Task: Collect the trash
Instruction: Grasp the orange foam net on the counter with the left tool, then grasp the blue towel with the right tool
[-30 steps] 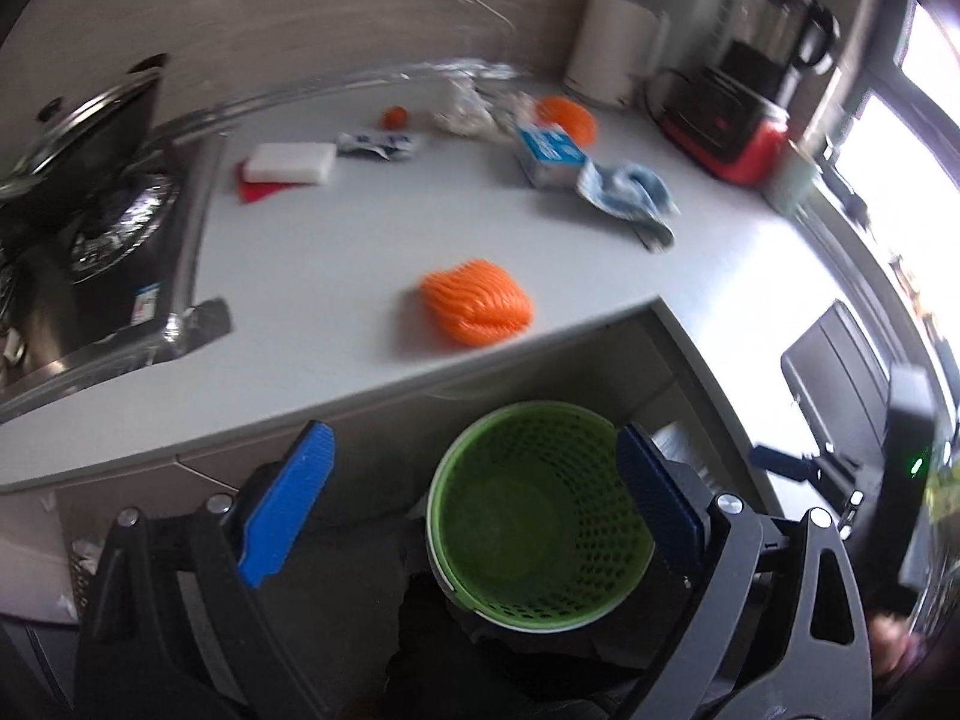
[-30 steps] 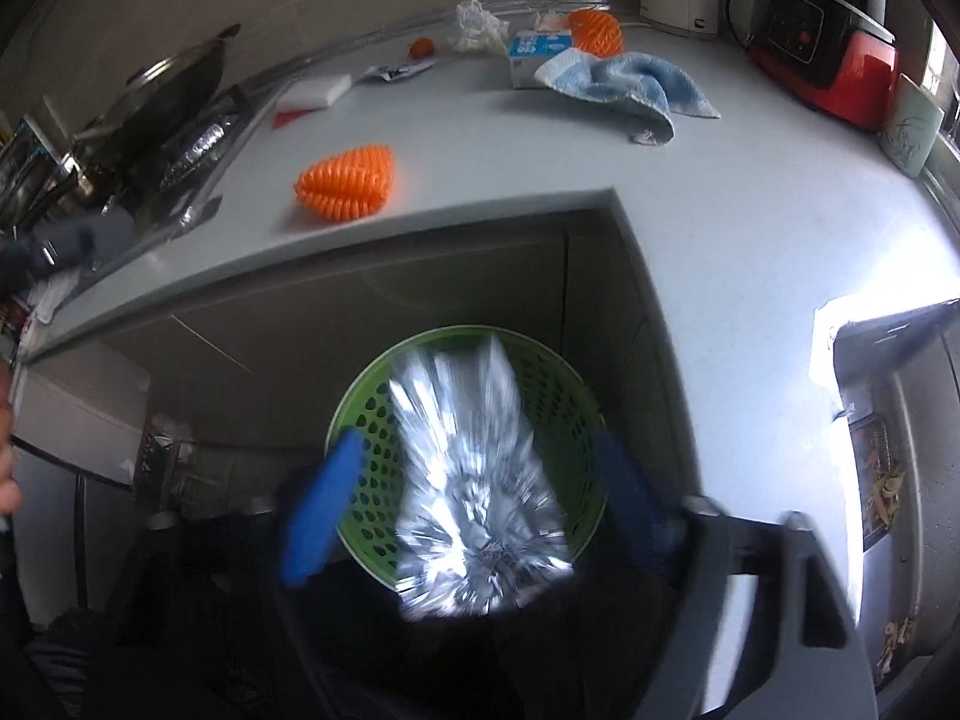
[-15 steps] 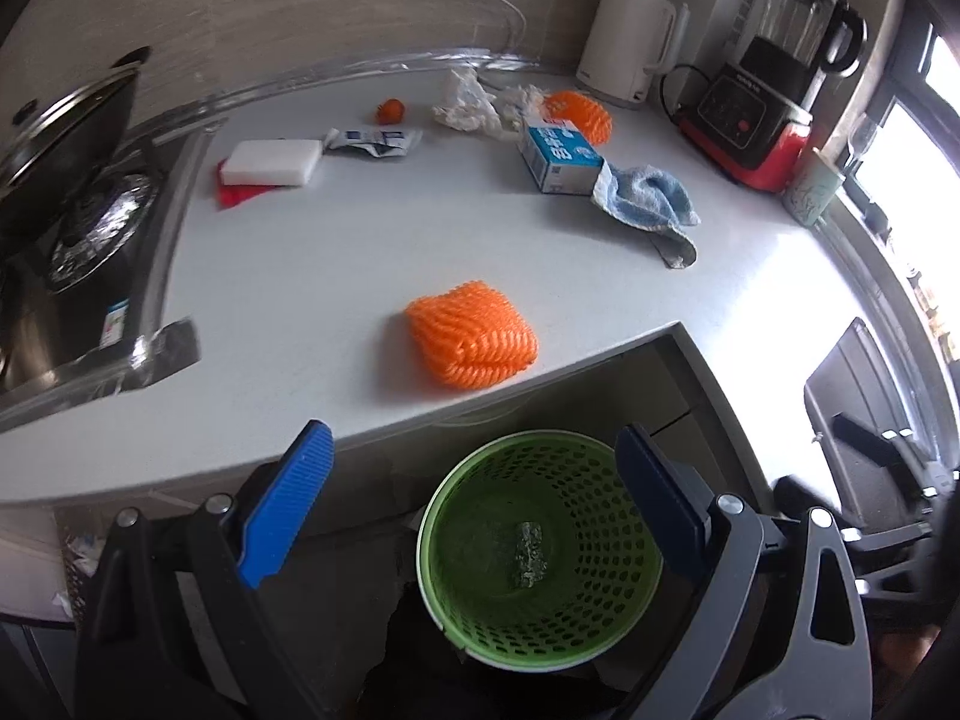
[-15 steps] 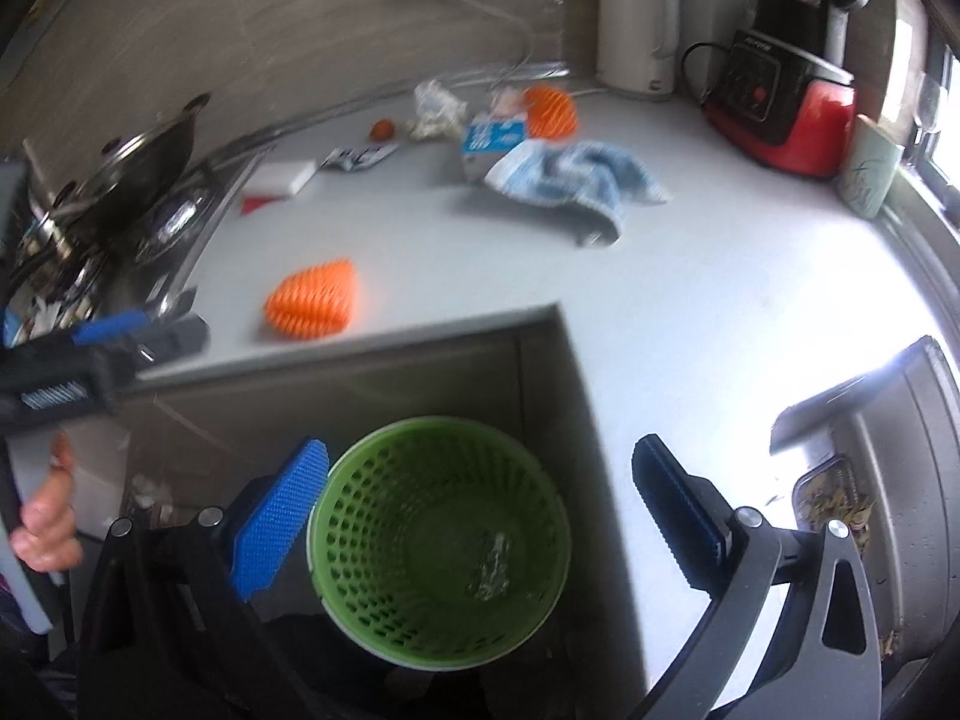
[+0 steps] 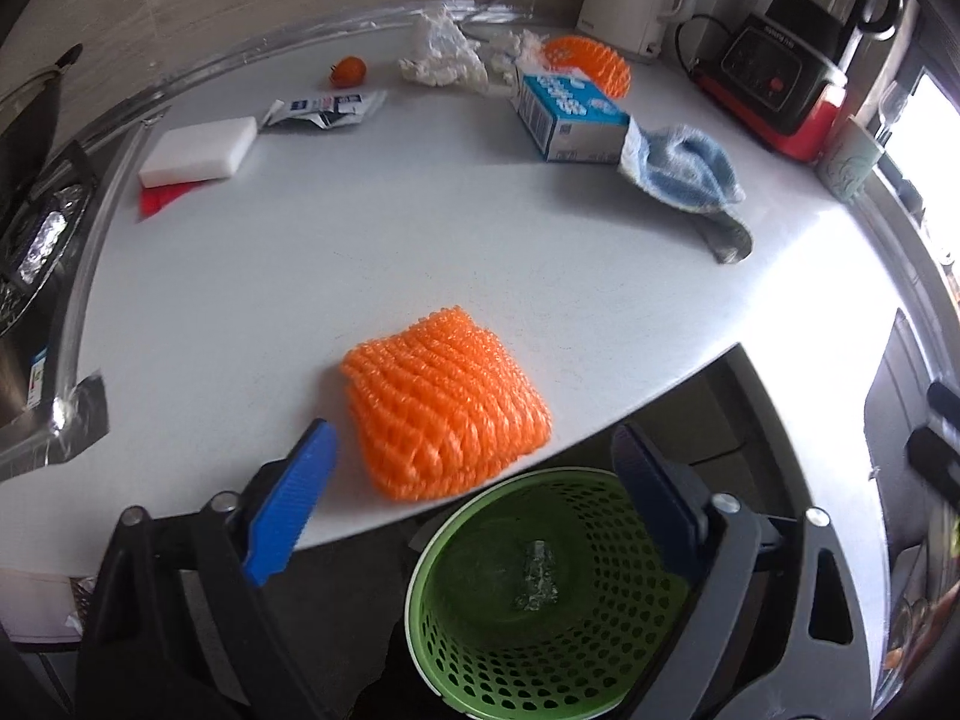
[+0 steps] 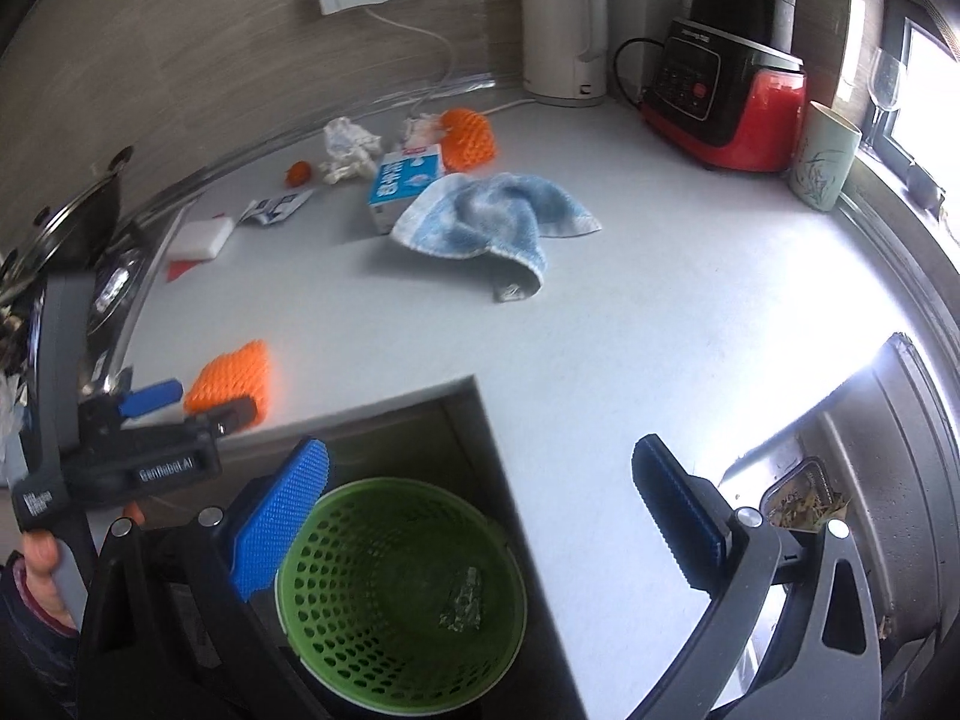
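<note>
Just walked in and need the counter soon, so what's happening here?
A person with two handheld grippers is clearing trash. Both the left gripper and right gripper are open and empty. A foil scrap lies in the green basket. The left gripper is lined up on the orange foam net at the counter edge.

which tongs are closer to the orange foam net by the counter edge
Left. The left tongs are open right at the orange foam net; the right tongs are open farther off, over the green basket.

A pale L-shaped countertop [image 6: 630,312] is backed by a wood-grain wall [image 6: 180,60]; daylight is cast from the window [image 6: 930,78].
</note>
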Available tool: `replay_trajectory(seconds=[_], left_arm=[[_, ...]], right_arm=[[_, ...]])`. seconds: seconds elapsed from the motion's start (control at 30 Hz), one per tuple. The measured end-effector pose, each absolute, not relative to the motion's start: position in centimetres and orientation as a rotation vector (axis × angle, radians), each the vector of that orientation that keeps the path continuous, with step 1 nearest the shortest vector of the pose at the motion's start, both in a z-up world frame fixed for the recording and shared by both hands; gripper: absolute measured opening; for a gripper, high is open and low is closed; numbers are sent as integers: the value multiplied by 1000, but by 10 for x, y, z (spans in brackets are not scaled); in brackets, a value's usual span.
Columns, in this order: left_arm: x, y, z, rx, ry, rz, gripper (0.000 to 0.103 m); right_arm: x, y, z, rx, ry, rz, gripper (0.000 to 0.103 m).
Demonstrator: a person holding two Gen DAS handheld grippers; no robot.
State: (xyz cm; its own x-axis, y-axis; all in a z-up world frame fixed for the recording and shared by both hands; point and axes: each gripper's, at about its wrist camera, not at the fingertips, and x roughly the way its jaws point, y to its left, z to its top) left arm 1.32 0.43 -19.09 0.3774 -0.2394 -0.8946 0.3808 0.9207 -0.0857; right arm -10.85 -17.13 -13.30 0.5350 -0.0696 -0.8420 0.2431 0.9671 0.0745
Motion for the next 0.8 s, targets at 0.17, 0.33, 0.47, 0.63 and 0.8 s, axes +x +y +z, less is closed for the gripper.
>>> replay_trajectory(seconds=[0.17,0.33,0.47,0.63,0.8], left_arm=[[24,0,-199,159,1142,-388,66],[31,-4,-201,207,1133,-403,46],[37,-4,-194,223,1109,-419,32],[50,2,-177,201,1081,-436,31],[65,10,-153,175,1040,-450,31]], right_arm=[[-89,-176,-135,187,995,-201,101],[-64,-180,-138,182,996,-205,101],[-39,-183,-143,174,996,-202,101],[1,-186,-156,160,1000,-198,101],[45,-197,-176,180,1021,-213,101]])
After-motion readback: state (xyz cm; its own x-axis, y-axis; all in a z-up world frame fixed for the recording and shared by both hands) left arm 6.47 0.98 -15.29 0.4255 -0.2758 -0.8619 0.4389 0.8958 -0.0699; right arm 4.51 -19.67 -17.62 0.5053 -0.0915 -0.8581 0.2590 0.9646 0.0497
